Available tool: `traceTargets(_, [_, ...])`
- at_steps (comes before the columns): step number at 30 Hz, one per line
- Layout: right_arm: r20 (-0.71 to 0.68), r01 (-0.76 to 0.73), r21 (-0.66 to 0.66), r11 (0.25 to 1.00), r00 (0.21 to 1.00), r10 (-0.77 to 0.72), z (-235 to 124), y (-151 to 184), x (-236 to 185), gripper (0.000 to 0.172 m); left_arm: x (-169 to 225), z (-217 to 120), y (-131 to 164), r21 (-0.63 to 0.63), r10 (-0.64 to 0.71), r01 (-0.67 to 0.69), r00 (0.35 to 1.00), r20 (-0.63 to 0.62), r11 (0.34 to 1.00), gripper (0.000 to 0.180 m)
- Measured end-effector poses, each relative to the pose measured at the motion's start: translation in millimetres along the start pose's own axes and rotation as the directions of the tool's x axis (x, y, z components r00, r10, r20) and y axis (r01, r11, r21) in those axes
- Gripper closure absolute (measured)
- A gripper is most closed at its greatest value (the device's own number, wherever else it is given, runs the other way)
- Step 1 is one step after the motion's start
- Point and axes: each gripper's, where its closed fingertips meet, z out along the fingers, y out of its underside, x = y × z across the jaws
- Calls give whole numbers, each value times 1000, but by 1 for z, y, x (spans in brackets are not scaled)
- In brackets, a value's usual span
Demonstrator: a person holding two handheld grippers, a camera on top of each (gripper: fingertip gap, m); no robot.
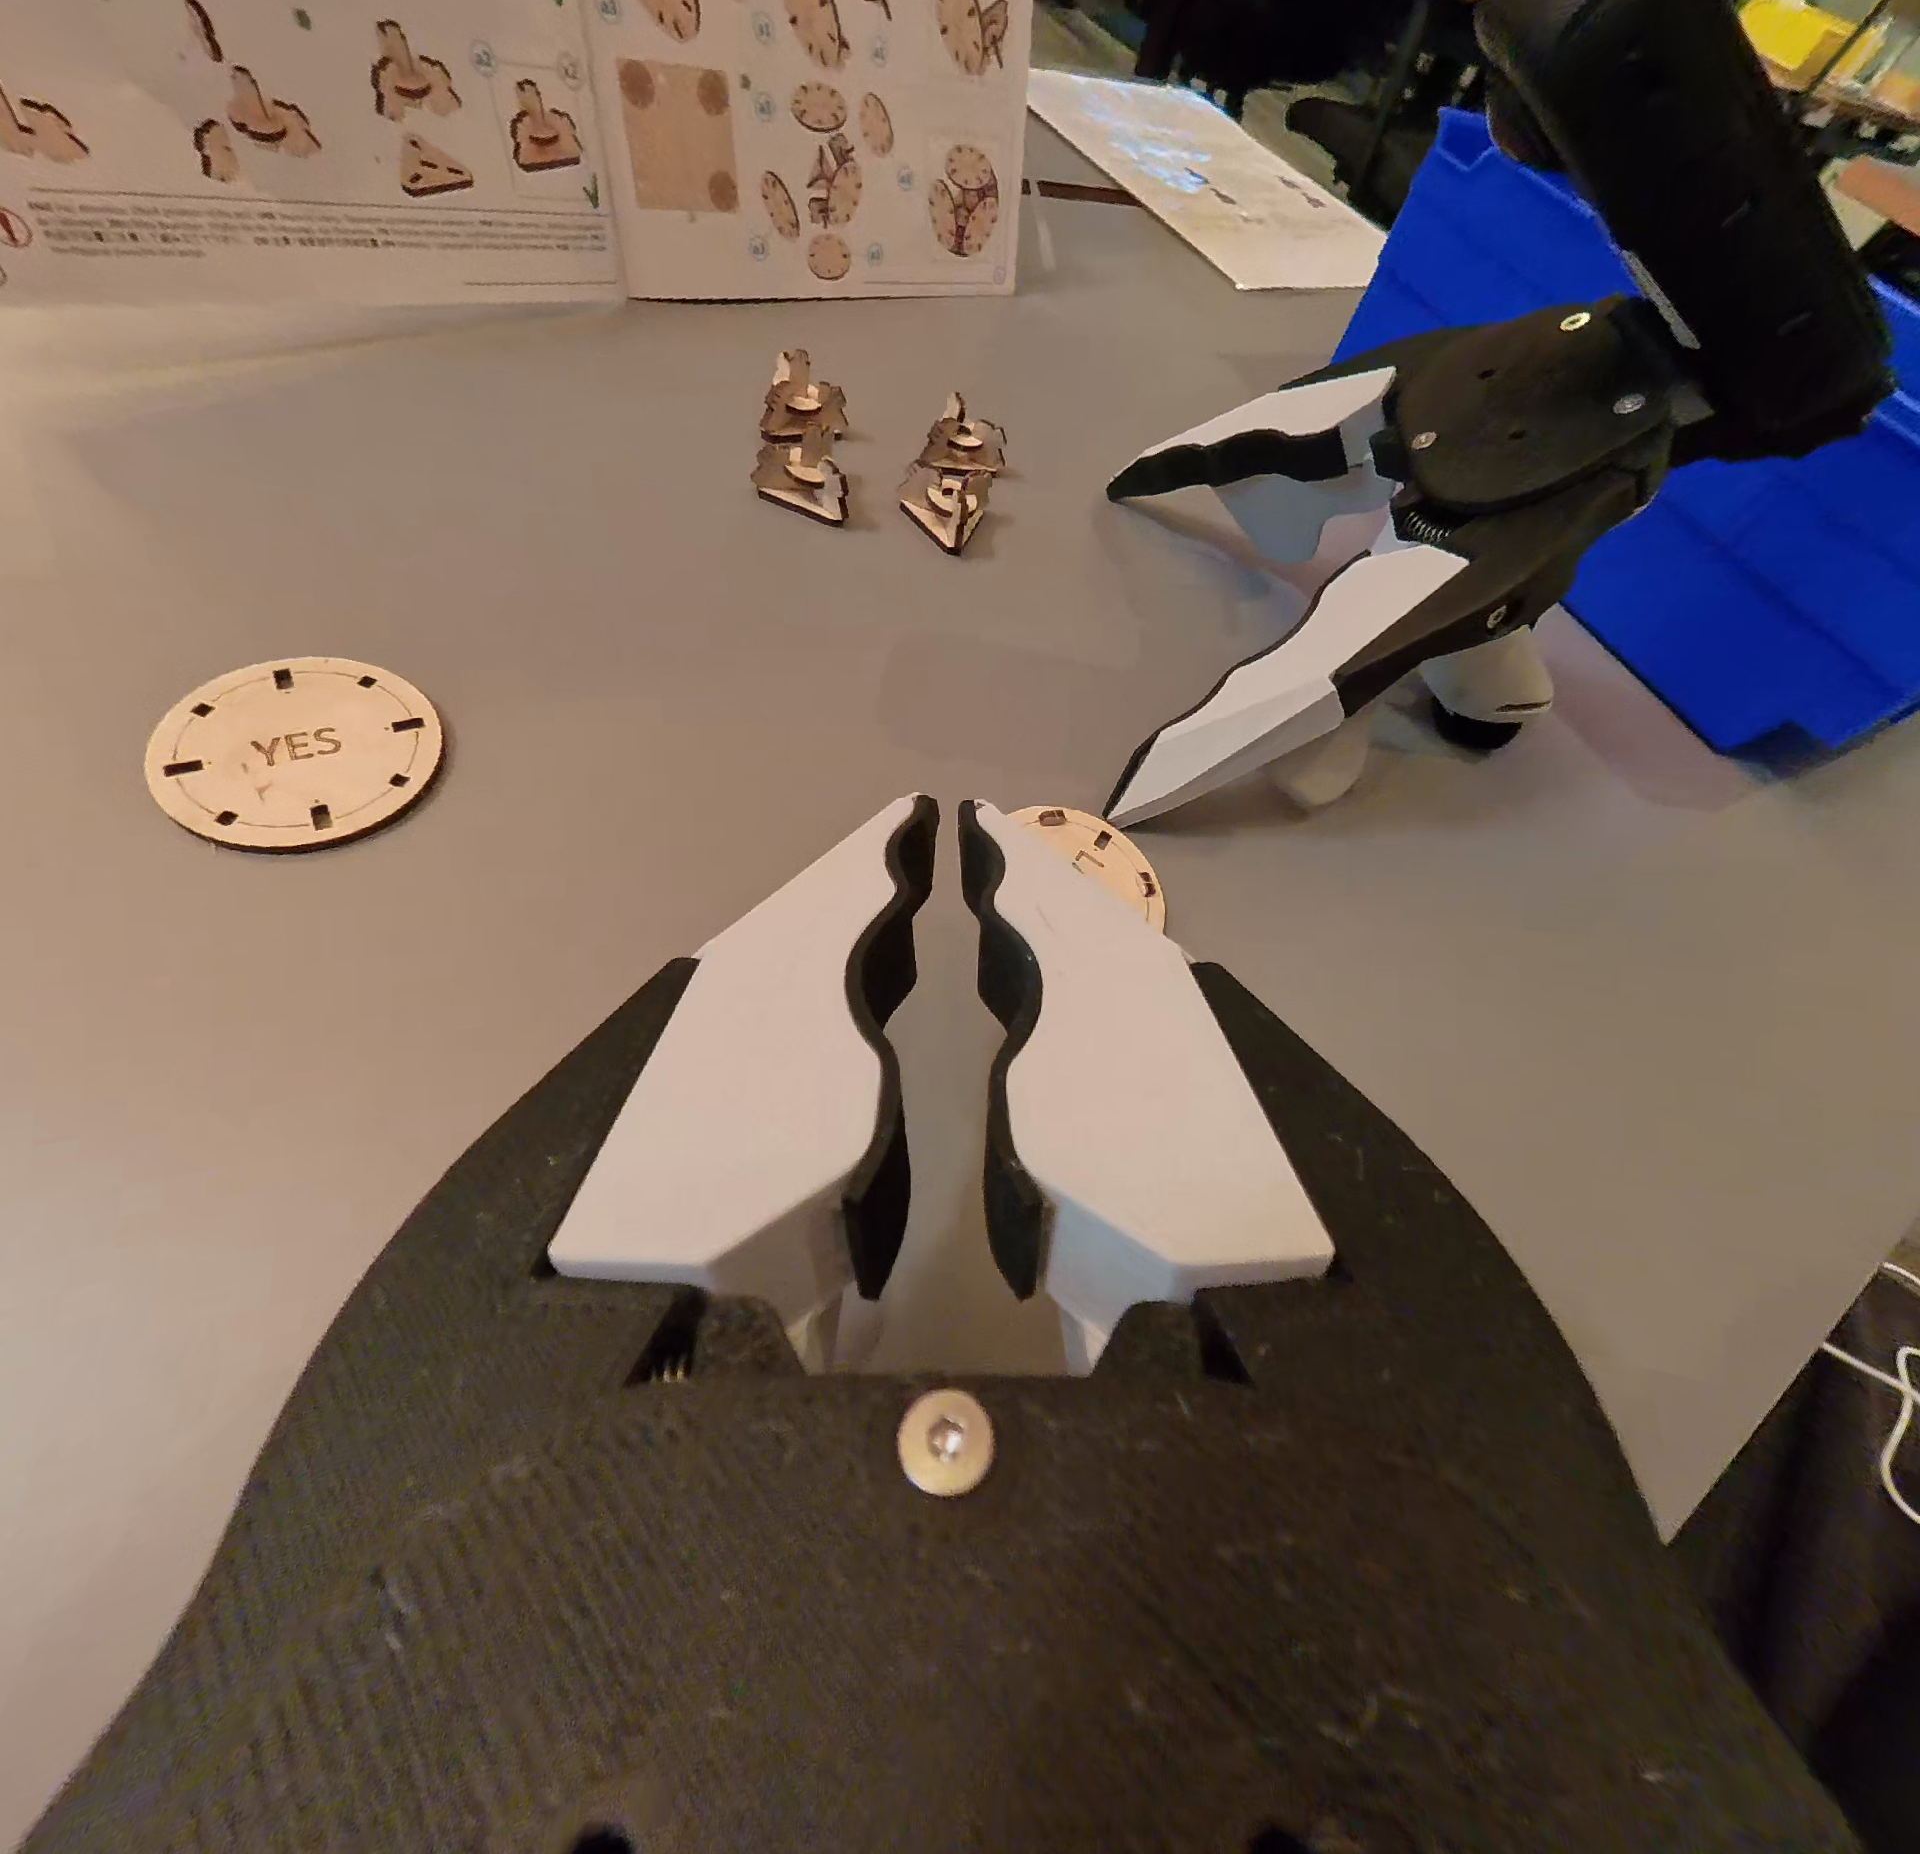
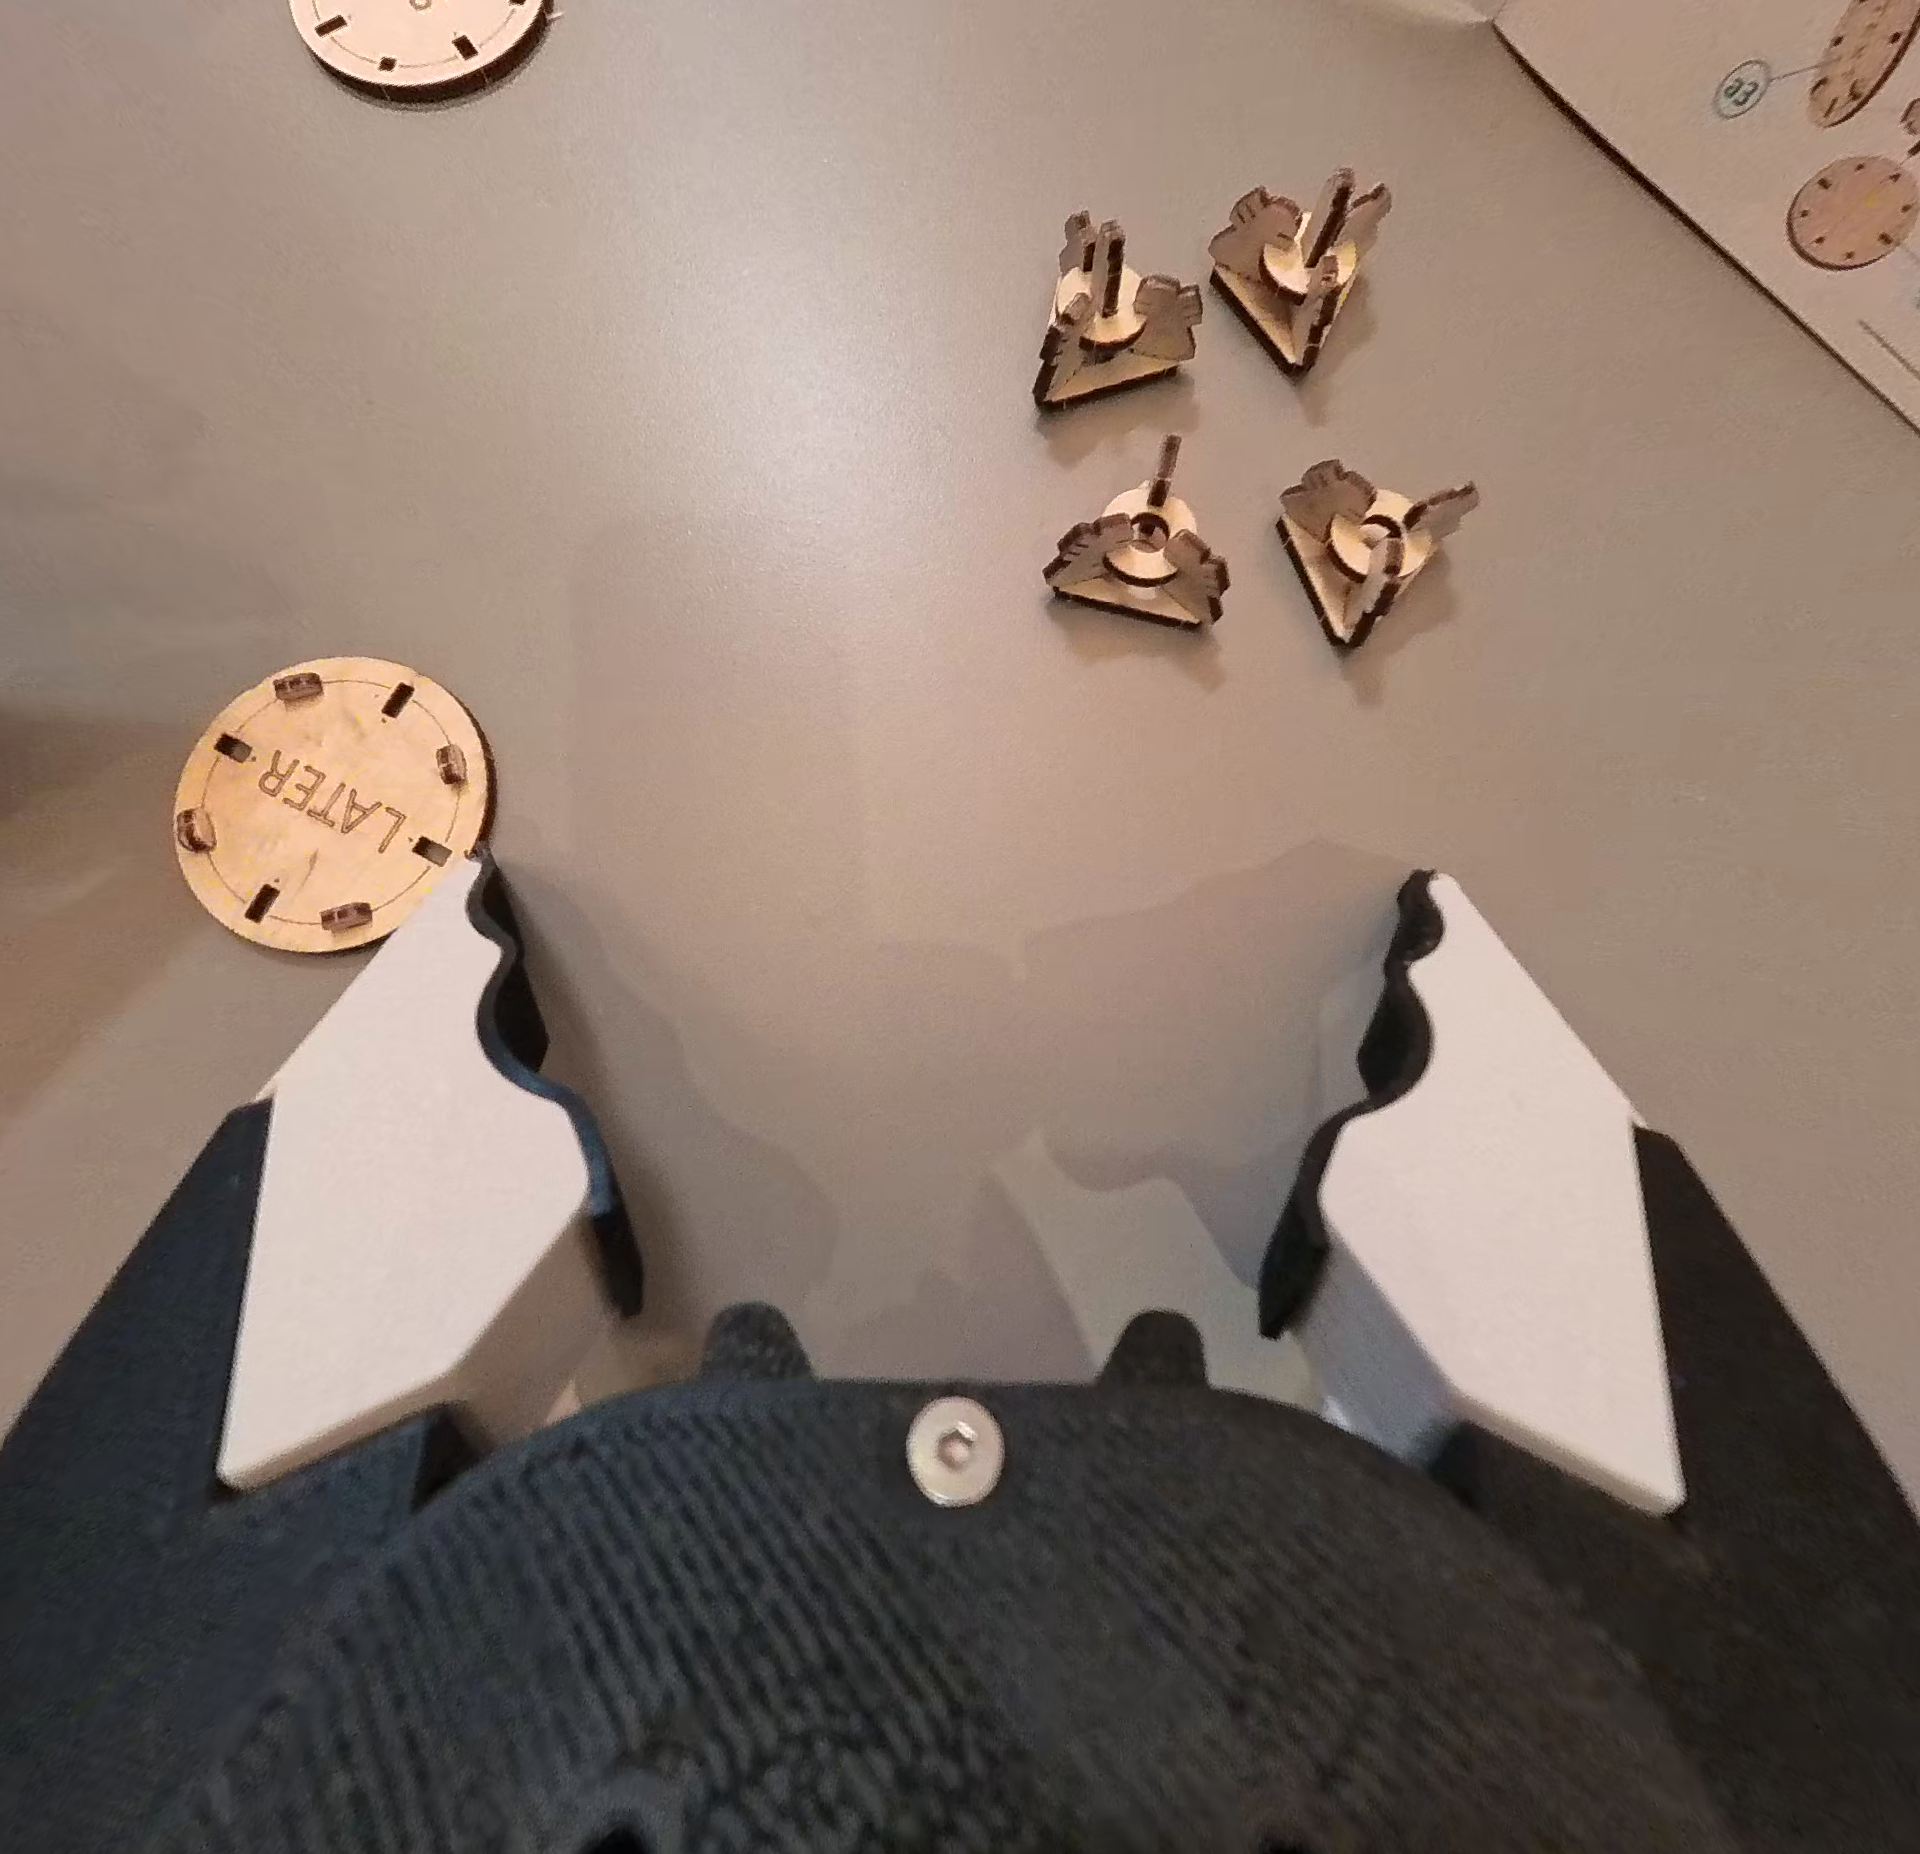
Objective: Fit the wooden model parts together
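Observation:
My left gripper [image 1: 948,812] is shut, and only the grey table shows through the thin slit between its pads. Its right finger lies over a round wooden disc [image 1: 1101,859] with small tabs in its slots. My right gripper [image 2: 951,869] is wide open over the bare table, and it also shows in the left wrist view [image 1: 1112,653]. Its left fingertip [image 2: 473,885] touches the edge of that disc [image 2: 332,807]. Nothing lies between its pads.
A second wooden disc [image 1: 294,753] with bare slots lies to the left. Several small wooden triangular assemblies [image 1: 878,448] stand farther back. An open instruction sheet [image 1: 520,111] lies behind them. A blue bin [image 1: 1714,557] stands at the right. The table's edge [image 1: 1766,1389] runs near right.

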Motion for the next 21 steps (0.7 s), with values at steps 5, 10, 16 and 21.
traceTargets(5, [0, 0, 0, 1000, 1000, 0, 0, 0, 0, 13, 1, 0, 0, -4, 3, -3, 1000, -8, 1000, 177])
traceTargets(10, [0, 0, 0, 1000, 1000, 0, 0, 0, 0, 13, 1, -1, -1, 7, -21, 21, 999, -25, 1000, 177])
traceTargets(16, [0, 0, 0, 1000, 1000, 0, 0, 0, 0, 13, 5, -4, -2, 20, -12, 13, 999, -44, 1000, 177])
traceTargets(21, [0, 0, 0, 1000, 1000, 0, 0, 0, 0, 13, 23, -14, -3, 2, 94, -94, 995, -38, 996, 180])
